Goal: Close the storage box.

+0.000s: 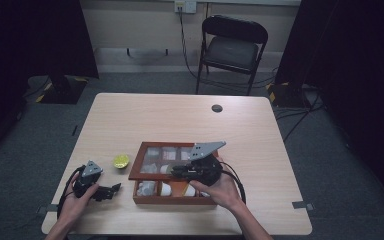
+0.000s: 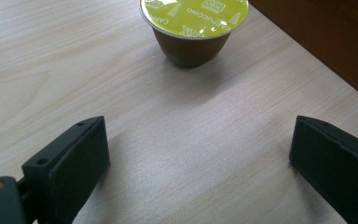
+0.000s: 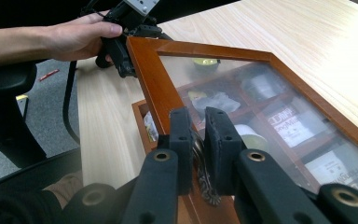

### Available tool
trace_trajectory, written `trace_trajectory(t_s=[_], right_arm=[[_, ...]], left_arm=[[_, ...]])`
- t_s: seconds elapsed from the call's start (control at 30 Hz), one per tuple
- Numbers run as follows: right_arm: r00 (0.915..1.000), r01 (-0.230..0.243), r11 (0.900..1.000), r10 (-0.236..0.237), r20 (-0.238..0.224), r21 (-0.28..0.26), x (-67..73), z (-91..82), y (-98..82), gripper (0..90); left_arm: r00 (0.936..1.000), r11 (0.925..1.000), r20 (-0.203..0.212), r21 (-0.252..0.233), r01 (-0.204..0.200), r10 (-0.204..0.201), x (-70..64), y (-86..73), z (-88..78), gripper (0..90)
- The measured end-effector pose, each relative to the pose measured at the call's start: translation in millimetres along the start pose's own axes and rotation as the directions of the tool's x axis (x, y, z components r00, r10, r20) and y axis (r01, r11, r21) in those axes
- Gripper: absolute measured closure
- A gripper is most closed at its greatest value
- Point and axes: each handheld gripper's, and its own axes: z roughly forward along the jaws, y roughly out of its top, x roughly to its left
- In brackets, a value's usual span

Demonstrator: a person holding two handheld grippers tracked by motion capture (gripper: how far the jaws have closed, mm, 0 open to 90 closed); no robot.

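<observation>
I am looking into what I read as a lab or recording room, not a home. Black curtains point(image 1: 35, 35) hang at both sides, closing off a bare pale wall. A single light wood worktop point(image 1: 180, 117) stands alone on grey carpet point(image 1: 350, 165). Beyond its far edge sits one black folding chair point(image 1: 233, 47), with a cable running down from a wall socket point(image 1: 185, 6). Yellow-and-black tape point(image 1: 280, 90) marks stand bases near the far corners, and tape strips mark the floor by the near corners.

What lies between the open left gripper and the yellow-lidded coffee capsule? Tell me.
Bare wooden table, per the left gripper view; nothing between the left gripper and the yellow-lidded coffee capsule.
</observation>
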Motion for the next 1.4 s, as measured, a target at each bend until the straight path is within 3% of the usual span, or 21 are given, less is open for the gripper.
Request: trace_trajectory(t_s=[0.5,0.63,1.13,1.4], right_arm=[[0.9998,0.014,1.000,-0.014,-0.017,0.026,5.2,9.5,-16.9,81.5],[0.9995,0.025,0.998,-0.024,-0.020,0.058,7.4,14.7,-20.9,81.5],[0.9985,0.044,0.994,-0.041,-0.035,0.098,9.8,29.1,-40.4,81.6],[0.9984,0.045,0.995,-0.041,-0.039,0.092,9.0,30.6,-44.7,81.6]], left_arm=[[1.0000,1.0000,0.001,-0.002,-0.002,0.002,0.3,-0.8,-0.6,4.2],[1.0000,1.0000,0.001,-0.002,-0.002,0.002,0.3,-0.9,-0.7,4.2],[1.0000,1.0000,0.003,-0.002,-0.003,0.003,0.4,-0.9,-0.8,4.1],[1.0000,1.0000,0.002,-0.005,-0.002,0.002,0.3,-1.0,-0.5,4.1]])
